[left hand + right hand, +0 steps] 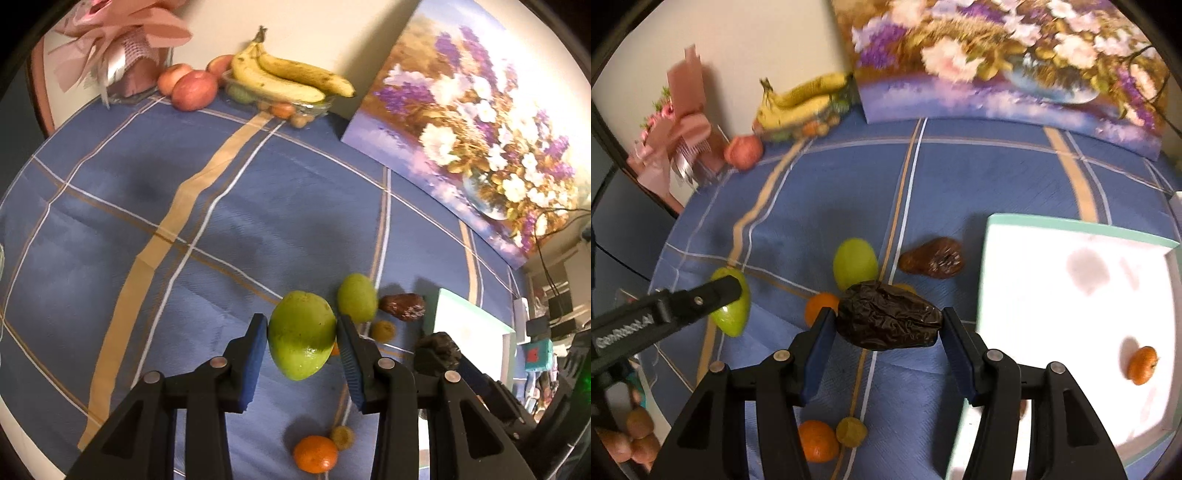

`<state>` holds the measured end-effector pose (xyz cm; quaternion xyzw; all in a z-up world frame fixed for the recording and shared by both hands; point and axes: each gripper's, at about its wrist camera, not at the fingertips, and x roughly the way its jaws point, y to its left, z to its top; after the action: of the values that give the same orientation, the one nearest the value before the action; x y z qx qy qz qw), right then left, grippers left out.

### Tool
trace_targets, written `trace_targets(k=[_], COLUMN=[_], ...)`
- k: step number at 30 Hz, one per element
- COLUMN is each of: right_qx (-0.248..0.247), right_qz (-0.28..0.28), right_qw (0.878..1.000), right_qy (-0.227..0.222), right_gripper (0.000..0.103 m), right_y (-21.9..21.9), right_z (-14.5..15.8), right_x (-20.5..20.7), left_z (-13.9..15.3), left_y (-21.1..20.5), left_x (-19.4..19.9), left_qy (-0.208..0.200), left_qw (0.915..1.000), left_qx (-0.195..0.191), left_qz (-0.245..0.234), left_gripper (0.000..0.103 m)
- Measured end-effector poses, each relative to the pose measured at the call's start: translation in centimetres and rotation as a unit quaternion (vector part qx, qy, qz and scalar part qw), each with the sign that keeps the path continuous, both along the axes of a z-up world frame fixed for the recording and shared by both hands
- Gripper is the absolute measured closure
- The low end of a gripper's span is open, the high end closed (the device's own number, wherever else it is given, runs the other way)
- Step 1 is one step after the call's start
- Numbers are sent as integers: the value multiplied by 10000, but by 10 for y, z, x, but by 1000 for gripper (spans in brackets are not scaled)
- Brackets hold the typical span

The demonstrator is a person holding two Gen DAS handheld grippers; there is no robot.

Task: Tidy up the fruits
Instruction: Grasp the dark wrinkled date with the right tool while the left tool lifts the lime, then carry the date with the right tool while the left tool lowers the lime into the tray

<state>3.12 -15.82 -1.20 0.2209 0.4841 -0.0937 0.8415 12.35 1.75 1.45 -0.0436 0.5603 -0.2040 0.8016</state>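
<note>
Above the blue checked tabletop (pixel 147 221), left claw (pixel 301 334) grips a green fruit (pixel 301 334); right claw (pixel 888 321) clamps a dark wrinkled date (pixel 888 321).

Cream wall (pixel 303 33) behind table. Blue plaid cloth (pixel 184 206) with tan and white stripes covers tabletop. Flower painting (pixel 472 122), purple and white blooms, leans on wall at cloth's far edge. Pink ribbon bouquet (pixel 122 40) in far corner against wall. Black cable (pixel 550 236) hangs by painting's edge. Cluttered shelves (pixel 554 317) beyond table, dim. Warm indoor light; soft shadows on cloth.
</note>
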Motion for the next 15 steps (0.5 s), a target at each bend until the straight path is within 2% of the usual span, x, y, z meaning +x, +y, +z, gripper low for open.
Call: trace_targets(k=[5,15], right_qx=[-220,-445], right_qz=[-172,-785], right_qw=[9995,9959], right_qy=[-151,-87], right_gripper=[43,43], right_y=[-13,-64], right_z=[15,17], right_x=[-19,-53], left_z=[6,-1], left_y=[-19,-72], left_x=[-11,-50], left_qy=[-50,-42], left_qw=[9998,9963], left_qx=[-28,-57], left_qz=[-215,-860], left_gripper=[62,62])
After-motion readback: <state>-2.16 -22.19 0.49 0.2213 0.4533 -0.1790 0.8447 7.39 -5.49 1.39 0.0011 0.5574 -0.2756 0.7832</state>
